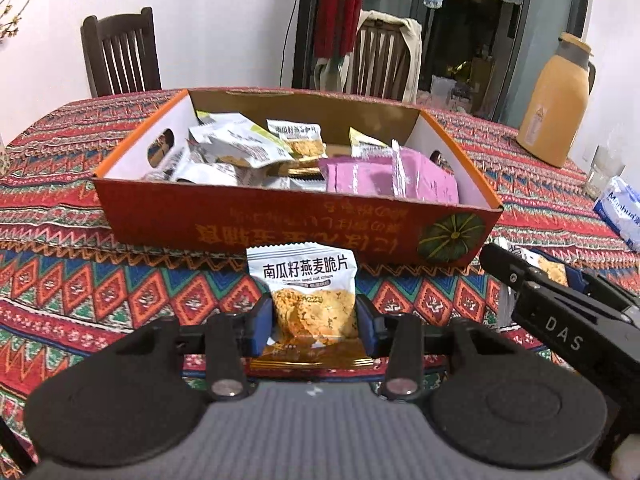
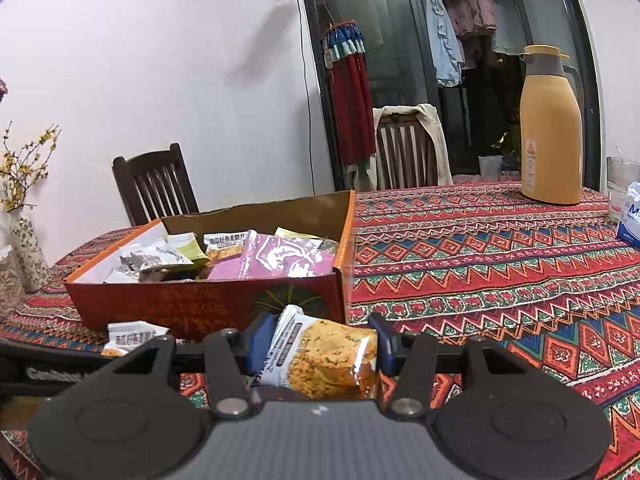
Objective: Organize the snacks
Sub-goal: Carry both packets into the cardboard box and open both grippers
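- White-and-orange oat crisp packet (image 1: 310,300) — upright, pinched between the left claw (image 1: 314,320) pads, just before the orange cardboard box (image 1: 296,224).
- Second crisp packet (image 2: 326,354) — tilted, clamped in the right claw (image 2: 320,346), near the box's front corner.
- Box holds purple and white packets, on the patterned desk (image 2: 500,264).

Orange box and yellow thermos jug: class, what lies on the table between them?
Only bare patterned tablecloth lies between the orange box and the yellow thermos jug; the right wrist view shows it best.

L gripper (image 1: 314,318) & R gripper (image 2: 320,350): both clamped on sth, pointing fwd-down.
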A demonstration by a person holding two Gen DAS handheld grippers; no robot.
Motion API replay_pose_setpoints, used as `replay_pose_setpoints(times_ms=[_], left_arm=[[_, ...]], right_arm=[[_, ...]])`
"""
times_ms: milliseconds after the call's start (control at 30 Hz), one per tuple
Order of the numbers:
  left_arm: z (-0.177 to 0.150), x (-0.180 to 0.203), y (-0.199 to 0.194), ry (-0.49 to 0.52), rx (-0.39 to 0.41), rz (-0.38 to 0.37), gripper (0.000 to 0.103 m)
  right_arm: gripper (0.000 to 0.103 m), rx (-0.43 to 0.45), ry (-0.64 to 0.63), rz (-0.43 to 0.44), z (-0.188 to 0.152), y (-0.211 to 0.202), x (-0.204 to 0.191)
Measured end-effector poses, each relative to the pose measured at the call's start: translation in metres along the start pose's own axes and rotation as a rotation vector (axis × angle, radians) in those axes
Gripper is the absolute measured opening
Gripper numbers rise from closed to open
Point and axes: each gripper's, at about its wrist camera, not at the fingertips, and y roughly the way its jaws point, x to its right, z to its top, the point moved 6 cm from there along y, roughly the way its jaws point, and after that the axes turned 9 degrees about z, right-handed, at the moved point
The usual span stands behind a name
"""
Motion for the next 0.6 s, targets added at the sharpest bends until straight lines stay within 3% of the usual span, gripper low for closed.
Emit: replay_pose_setpoints(times_ms=[367, 600], left_arm=[[0.017, -0.022, -0.026, -0.014, 0.074, -0.018, 0.044], [0.036, -0.033, -0.034, -0.01, 0.133, -0.025, 0.044]], right_arm=[[0.051, 0.014, -0.086, 0.014, 0.005, -0.003, -0.022], [0.051, 0.048, -0.121, 0.025, 0.025, -0.008, -0.043]])
